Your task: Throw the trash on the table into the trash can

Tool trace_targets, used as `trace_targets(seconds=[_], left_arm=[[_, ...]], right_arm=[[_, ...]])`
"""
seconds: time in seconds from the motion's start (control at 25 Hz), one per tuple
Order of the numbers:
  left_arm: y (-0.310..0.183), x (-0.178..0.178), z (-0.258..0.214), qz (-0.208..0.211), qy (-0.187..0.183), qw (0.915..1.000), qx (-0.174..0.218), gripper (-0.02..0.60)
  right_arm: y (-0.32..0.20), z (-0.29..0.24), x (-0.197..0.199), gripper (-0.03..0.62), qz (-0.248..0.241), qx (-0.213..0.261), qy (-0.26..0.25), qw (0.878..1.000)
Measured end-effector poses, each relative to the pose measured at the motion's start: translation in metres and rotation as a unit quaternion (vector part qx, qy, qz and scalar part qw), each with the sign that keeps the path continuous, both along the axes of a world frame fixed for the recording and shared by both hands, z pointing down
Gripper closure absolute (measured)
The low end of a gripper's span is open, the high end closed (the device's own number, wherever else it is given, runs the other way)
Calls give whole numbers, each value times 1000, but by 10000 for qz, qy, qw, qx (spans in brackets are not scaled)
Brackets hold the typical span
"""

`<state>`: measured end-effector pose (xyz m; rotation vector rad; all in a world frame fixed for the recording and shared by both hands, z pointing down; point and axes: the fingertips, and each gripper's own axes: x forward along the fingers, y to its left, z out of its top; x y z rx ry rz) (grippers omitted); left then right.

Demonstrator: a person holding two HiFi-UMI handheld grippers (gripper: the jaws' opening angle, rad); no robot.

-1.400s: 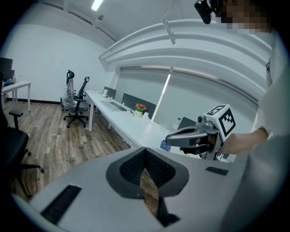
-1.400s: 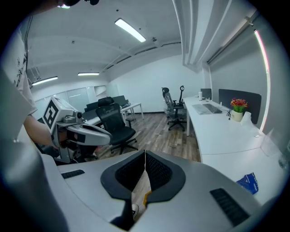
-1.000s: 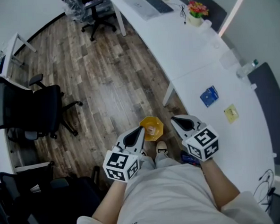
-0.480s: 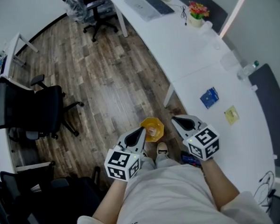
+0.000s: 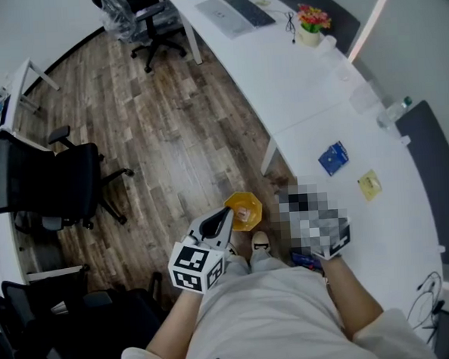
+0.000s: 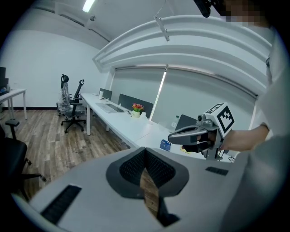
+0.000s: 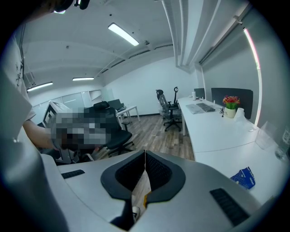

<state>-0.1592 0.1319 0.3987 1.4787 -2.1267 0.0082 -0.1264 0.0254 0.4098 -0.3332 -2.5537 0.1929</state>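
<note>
Left gripper (image 5: 228, 211), right gripper (image 7: 145, 153) — closed (trash can (image 5: 243, 206) between).

No legible text, label or number shows.

Floor (image 5: 168, 133): brown and grey wood planks.
Near chair (image 5: 47, 186): black office chair on castors, at the left.
Far chair (image 5: 150, 20): black, on castors, at the top.
Flowers (image 5: 313, 18): red and yellow, in a white pot.
Keyboard (image 5: 248, 9): dark, near the flowers.
Panel (image 5: 437, 177): dark divider, far right.
Bottle (image 5: 395, 111): clear, by the panel's upper end.
</note>
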Motion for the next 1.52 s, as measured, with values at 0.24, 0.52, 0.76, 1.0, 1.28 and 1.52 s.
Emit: trace_targets(seconds=[0.24,0.52,0.76,1.0,1.28,1.52], left_arm=[[-9,0,-1,234,-114,9997,-6,580],[-53,21,-4,1124,-112,9935,134,580],[-109,73,-8,2257,-170,9736,294,580],[-155,118,-15,2857,-143,9574,392,580],[-181,134,-19,2909,-158,9558,406,580],[-205,144,-14,2784,-106,9598,347,580]], right_arm=[[-5,-1,5,560,174,40,34,9998],[-38,-11,42,560,990,207,10,9949],[-87,-8,117,560,2015,505,167,9780],[-135,-9,183,560,2882,514,136,9561],[-176,0,216,560,3271,426,135,9439],[-211,7,230,560,3319,473,142,9420]])
